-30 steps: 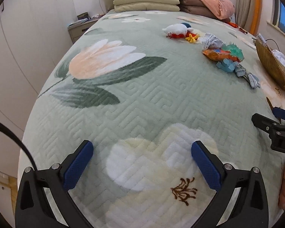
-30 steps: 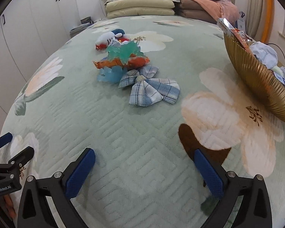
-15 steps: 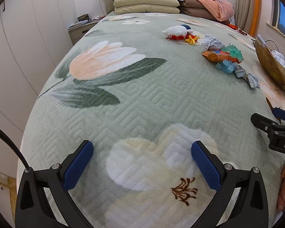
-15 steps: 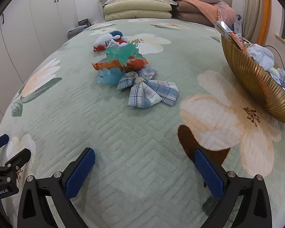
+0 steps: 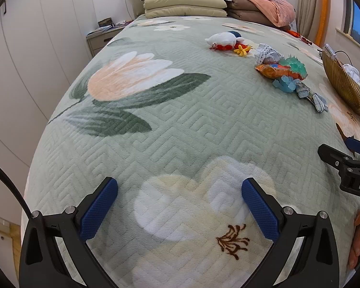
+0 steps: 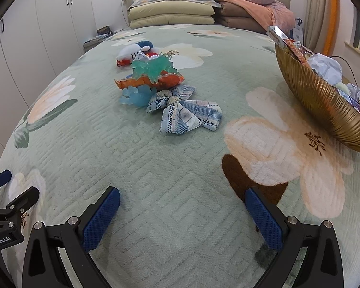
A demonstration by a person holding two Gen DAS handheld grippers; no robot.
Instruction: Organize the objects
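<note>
Loose items lie on the green floral bedspread: a blue plaid bow (image 6: 183, 114), a pale blue jelly piece (image 6: 135, 96), an orange packet (image 6: 156, 81) with a teal jelly piece (image 6: 153, 68) on it, and a white plush toy (image 6: 132, 51). A gold ribbed basket (image 6: 321, 100) holding several items stands at the right. My right gripper (image 6: 182, 216) is open and empty, low over the bed, short of the bow. My left gripper (image 5: 180, 208) is open and empty over a white flower print; the pile (image 5: 288, 72) lies far ahead to its right.
Stacked pillows (image 6: 171, 14) and folded quilts (image 6: 247, 7) sit at the head of the bed. White wardrobes (image 5: 36, 36) and a bedside table (image 5: 103, 36) stand left of the bed. The bed's left edge drops off near my left gripper.
Both grippers have tilted up slightly, so the items sit lower in the views. Both stay open and empty; nothing on the bed has moved.
</note>
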